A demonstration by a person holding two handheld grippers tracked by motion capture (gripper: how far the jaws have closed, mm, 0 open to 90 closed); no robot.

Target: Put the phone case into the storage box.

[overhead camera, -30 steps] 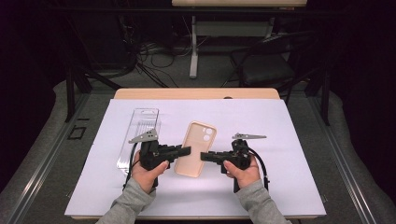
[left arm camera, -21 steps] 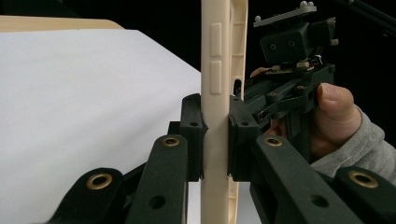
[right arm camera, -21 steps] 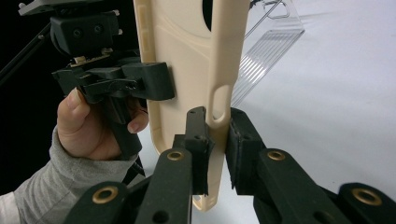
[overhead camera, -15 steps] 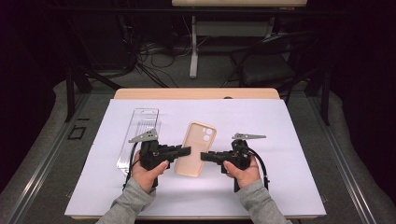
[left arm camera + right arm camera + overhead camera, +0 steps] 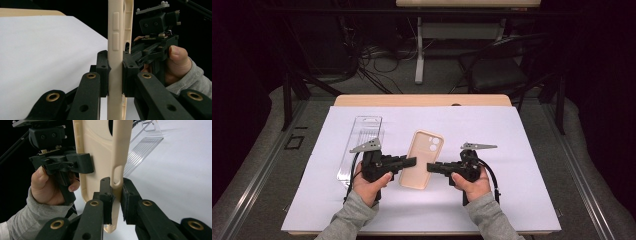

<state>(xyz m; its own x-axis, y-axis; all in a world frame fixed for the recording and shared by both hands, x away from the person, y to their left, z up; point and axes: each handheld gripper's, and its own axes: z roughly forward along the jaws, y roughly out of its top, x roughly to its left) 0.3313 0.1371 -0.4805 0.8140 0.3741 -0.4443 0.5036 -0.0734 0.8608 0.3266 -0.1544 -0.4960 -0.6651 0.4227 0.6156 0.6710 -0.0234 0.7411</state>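
A beige phone case [image 5: 422, 159] hangs a little above the white sheet, camera cut-out at its far end. My left gripper [image 5: 412, 162] is shut on the case's left long edge [image 5: 115, 50]. My right gripper [image 5: 431, 167] is shut on the opposite long edge [image 5: 117, 182], near the near end. In the left gripper view its pads [image 5: 103, 72] pinch the case rim, and the other hand's gripper [image 5: 156, 37] stands behind. In the right gripper view the left hand's gripper [image 5: 67, 163] clamps the case's flat back.
A clear plastic packaging tray [image 5: 362, 142] lies on the white sheet [image 5: 522, 150] to the left of the case. The wooden table edge [image 5: 422, 100] shows at the far side. A dark floor with cables and chair legs lies beyond.
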